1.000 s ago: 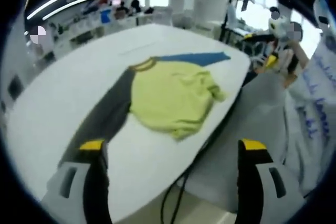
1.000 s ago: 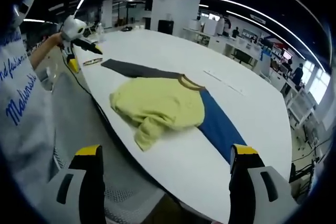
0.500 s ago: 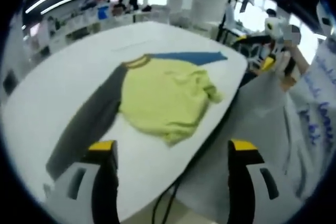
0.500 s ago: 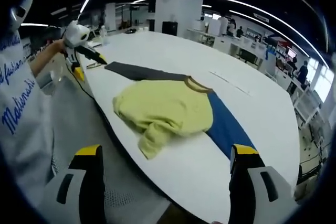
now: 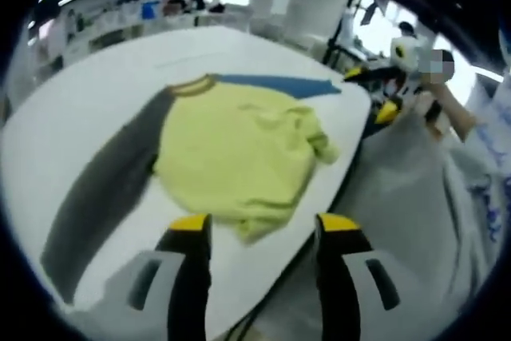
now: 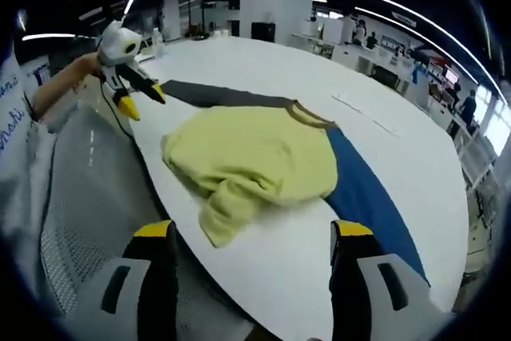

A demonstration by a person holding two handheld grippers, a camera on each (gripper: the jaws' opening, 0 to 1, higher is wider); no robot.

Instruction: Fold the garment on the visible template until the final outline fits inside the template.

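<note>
Garment (image 5: pixel 239 145) just beyond open tongs (image 5: pixel 259 233) (both pairs).

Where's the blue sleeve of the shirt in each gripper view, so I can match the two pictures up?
Left gripper view: the blue sleeve lies at upper centre, running right from the collar toward the table's edge.
Right gripper view: the blue sleeve lies right of centre, running down and right from the collar.
Shared landmark: the yellow body of the shirt, bunched between the blue sleeve and the grey sleeve.

Rumpled garment (image 6: pixel 255 161) between spread fingers (image 6: pixel 156 233)
</note>
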